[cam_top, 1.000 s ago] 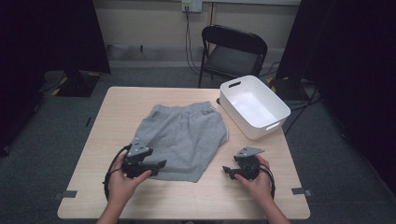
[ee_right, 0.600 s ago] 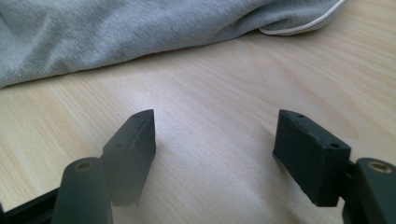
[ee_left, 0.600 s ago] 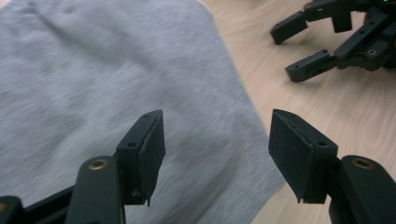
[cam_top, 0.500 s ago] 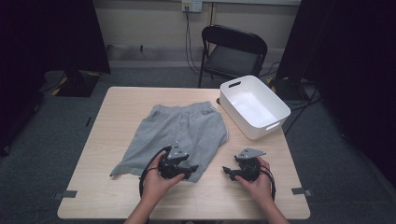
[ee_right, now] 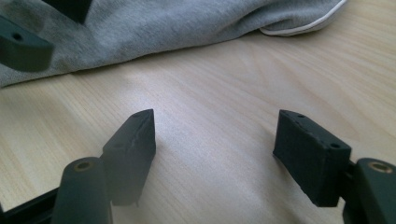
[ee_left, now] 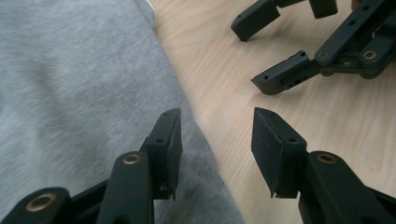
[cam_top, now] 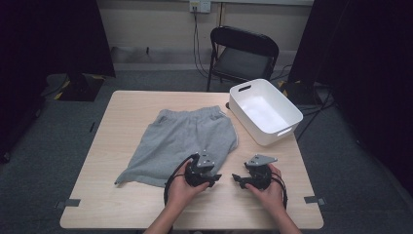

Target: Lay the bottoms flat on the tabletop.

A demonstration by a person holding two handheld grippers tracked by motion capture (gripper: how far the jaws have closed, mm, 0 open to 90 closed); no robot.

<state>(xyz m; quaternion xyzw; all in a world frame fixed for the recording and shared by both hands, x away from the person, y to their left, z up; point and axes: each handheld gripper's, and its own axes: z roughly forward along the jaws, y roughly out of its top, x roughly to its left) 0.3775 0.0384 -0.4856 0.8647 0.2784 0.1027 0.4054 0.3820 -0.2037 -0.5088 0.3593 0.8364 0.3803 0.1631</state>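
Grey shorts (cam_top: 180, 141) lie flat on the wooden table (cam_top: 122, 204), waistband toward the far side. My left gripper (cam_top: 215, 179) sits at the near right leg hem, pointing right. In the left gripper view its jaws (ee_left: 215, 140) straddle the shorts' edge (ee_left: 84, 93): one jaw over cloth, the other over bare wood. They have just been closing, and the pads do not press the cloth. My right gripper (cam_top: 237, 178) faces it from the right, open over bare wood (ee_right: 215, 140), with the shorts (ee_right: 163, 23) beyond.
A white plastic bin (cam_top: 292, 117) stands on the table's far right corner, a hand's width from the shorts. A black folding chair (cam_top: 243, 53) is behind the table. Bare wood lies left of the shorts and along the near edge.
My left gripper has moved right along the shorts' near edge, from the left leg to the right leg, and its jaws have narrowed. The right gripper has stayed put.
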